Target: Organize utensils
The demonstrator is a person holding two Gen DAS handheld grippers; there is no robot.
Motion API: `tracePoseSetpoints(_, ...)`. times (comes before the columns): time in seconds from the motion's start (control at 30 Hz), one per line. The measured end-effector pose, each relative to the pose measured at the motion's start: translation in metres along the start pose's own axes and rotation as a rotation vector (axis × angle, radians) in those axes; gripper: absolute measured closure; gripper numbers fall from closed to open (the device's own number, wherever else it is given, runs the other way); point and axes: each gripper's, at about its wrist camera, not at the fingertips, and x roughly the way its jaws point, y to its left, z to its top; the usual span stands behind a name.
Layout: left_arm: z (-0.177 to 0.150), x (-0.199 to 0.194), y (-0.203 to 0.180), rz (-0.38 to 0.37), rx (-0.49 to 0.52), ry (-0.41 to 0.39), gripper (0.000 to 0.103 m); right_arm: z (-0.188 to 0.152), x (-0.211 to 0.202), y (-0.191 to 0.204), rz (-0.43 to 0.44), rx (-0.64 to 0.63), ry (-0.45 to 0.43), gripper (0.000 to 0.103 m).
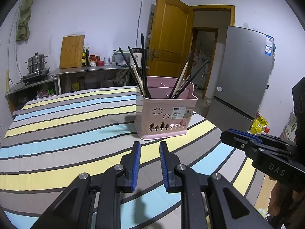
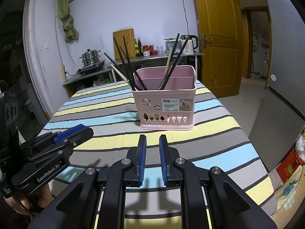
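A pink utensil basket (image 1: 164,114) (image 2: 165,106) stands upright on the striped tablecloth (image 1: 66,126) (image 2: 114,133). Black and pale chopsticks (image 1: 133,66) (image 2: 124,61) lean out of its left and right compartments. My left gripper (image 1: 150,145) hovers over the cloth just in front of the basket, its blue pads a little apart with nothing between them. My right gripper (image 2: 152,138) sits likewise in front of the basket, narrowly open and empty. Each gripper shows side-on in the other's view: the right gripper (image 1: 226,135) at the right edge, the left gripper (image 2: 83,131) at the left.
A grey fridge (image 1: 244,72) (image 2: 286,76) stands right of the table, beside a yellow door (image 1: 169,36) (image 2: 217,38). Behind the table a steel counter (image 1: 95,68) carries a cutting board, bottles, a kettle (image 2: 188,44) and a steamer pot (image 1: 36,63). A hand (image 2: 28,200) grips the left tool.
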Motion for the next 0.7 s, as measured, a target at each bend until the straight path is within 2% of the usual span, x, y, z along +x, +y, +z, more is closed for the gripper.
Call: tracePoseSetpoints(0.7, -0.0011, -0.0007, -0.0026, 0.005, 0.015, 0.004, 0.083, 0.0002, 0.0002, 0.0008, 0.000, -0.001, 0.002, 0.089)
